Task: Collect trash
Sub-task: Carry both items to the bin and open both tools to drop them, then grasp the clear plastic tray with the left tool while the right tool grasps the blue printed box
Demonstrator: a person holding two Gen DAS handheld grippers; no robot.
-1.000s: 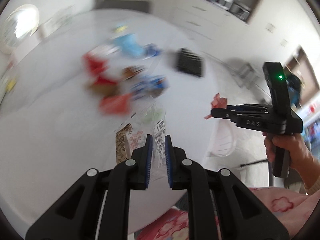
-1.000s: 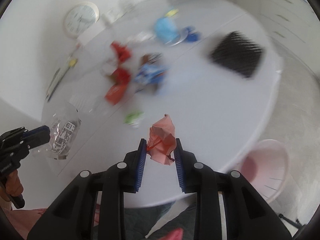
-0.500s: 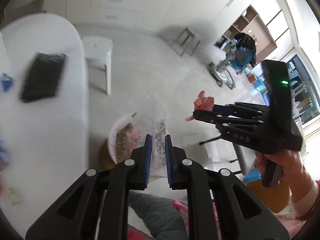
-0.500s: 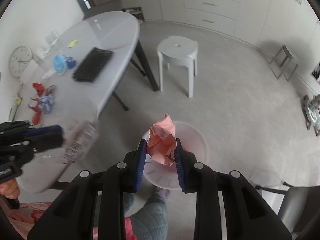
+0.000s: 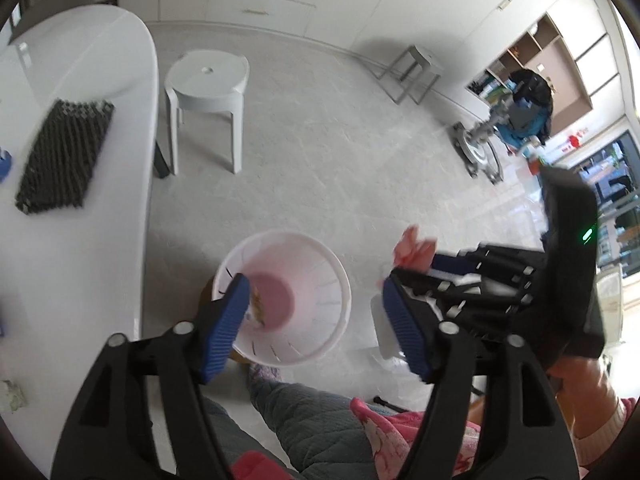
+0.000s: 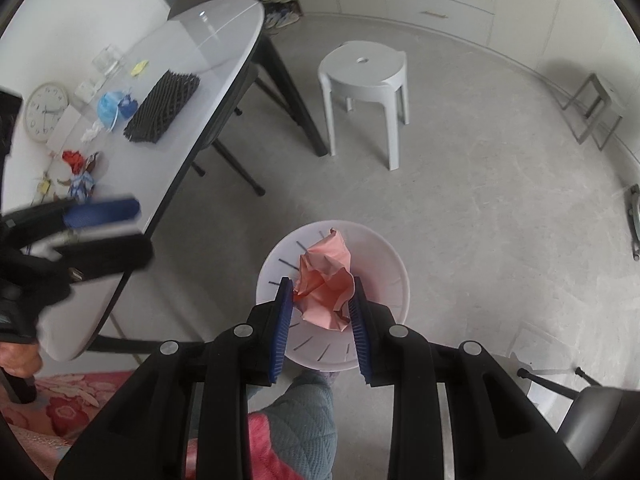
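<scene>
A white slotted waste bin (image 5: 316, 280) stands on the floor beside the table; it also shows in the right wrist view (image 6: 384, 264). My left gripper (image 5: 316, 320) is open and empty right above the bin. A brownish wrapper (image 5: 258, 304) lies inside the bin near the left fingertip. My right gripper (image 6: 322, 312) is shut on a crumpled pink paper (image 6: 326, 280) and holds it over the bin. The pink paper also shows in the left wrist view (image 5: 412, 248).
The white table (image 6: 192, 92) holds a black mesh mat (image 6: 162, 106), a blue mask (image 6: 110, 106), red and blue wrappers (image 6: 78, 172) and a clock (image 6: 46, 110). A white stool (image 6: 366, 80) stands on the floor beyond the bin. My knees are below the grippers.
My left gripper has opened and the clear printed wrapper it held is gone from its fingers. Both grippers have moved closer over the bin. The right gripper still holds the pink paper.
</scene>
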